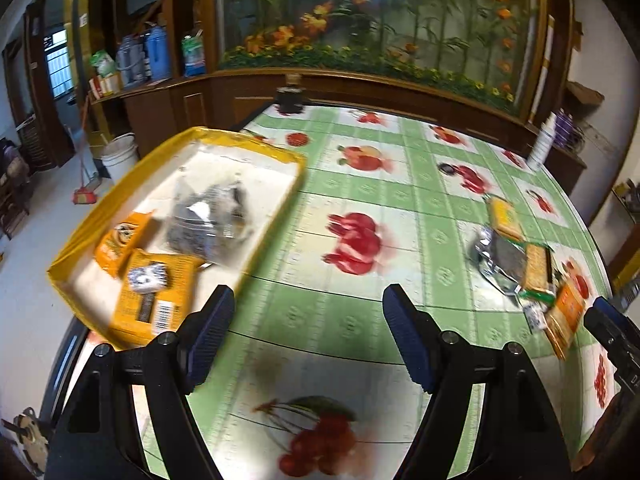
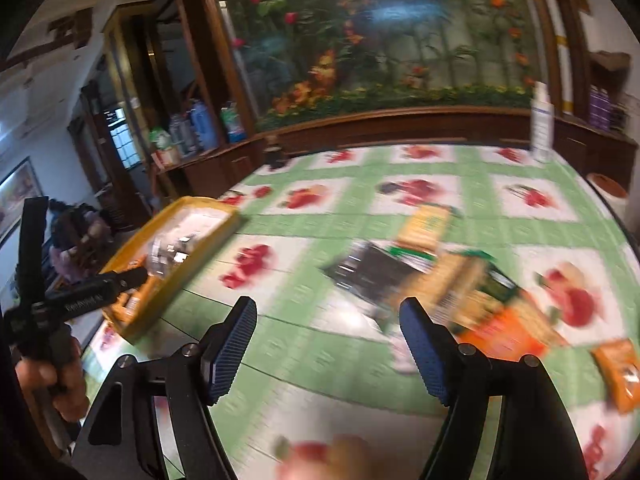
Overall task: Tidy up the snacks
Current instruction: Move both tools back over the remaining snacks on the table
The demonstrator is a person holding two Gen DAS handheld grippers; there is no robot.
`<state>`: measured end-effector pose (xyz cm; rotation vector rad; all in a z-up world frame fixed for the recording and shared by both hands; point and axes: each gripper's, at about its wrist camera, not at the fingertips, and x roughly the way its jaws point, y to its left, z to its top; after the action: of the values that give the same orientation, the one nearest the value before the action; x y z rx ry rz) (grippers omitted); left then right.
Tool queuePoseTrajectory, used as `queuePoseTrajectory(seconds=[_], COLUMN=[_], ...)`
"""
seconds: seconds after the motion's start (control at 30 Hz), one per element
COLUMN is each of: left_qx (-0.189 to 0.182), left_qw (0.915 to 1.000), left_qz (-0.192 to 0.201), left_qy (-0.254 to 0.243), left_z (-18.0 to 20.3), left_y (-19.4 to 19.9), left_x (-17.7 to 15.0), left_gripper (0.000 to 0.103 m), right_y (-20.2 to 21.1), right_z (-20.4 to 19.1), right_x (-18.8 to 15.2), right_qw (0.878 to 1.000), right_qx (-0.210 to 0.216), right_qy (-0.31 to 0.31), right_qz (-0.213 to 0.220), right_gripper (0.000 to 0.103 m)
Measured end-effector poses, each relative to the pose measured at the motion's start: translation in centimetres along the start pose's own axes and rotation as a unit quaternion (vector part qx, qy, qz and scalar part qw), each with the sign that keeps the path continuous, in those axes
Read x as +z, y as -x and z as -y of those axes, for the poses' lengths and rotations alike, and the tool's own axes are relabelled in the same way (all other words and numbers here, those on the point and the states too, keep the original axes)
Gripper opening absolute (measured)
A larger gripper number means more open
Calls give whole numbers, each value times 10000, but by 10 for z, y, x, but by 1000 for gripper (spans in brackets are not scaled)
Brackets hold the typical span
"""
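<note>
Fruit-printed green cloth covers the surface (image 1: 360,184); orange, yellow and silver snack packets (image 1: 516,256) lie heaped, more fill a yellow tray (image 1: 256,148). Both the left claw (image 1: 308,300) and the right claw (image 2: 328,312) gape empty.

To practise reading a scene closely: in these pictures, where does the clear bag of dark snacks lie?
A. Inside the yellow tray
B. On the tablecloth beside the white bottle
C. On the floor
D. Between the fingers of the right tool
A: the clear bag of dark snacks lies inside the yellow tray, next to orange packets.
</note>
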<state>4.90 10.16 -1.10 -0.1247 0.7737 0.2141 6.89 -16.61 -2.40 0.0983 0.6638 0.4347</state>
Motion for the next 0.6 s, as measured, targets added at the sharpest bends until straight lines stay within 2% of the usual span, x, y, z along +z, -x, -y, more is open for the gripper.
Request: queuePoseTrajectory(seconds=[0.1, 0.3, 0.6], left_qx=[-235, -653, -1060], left_qw=[9994, 9955, 9868], left_qz=[-149, -458, -743], left_qy=[-206, -515, -977], left_z=[24, 70, 128], left_y=[-3, -10, -15], left_x=[-5, -12, -20], left_gripper=[77, 76, 76], right_y=[19, 53, 84], right_z=[36, 81, 110], right_x=[-15, -36, -59], right_qw=[9991, 9954, 9910], right_qx=[-303, -753, -1224], right_qy=[-289, -582, -520], right_qz=[-64, -71, -167], right_gripper=[76, 77, 80])
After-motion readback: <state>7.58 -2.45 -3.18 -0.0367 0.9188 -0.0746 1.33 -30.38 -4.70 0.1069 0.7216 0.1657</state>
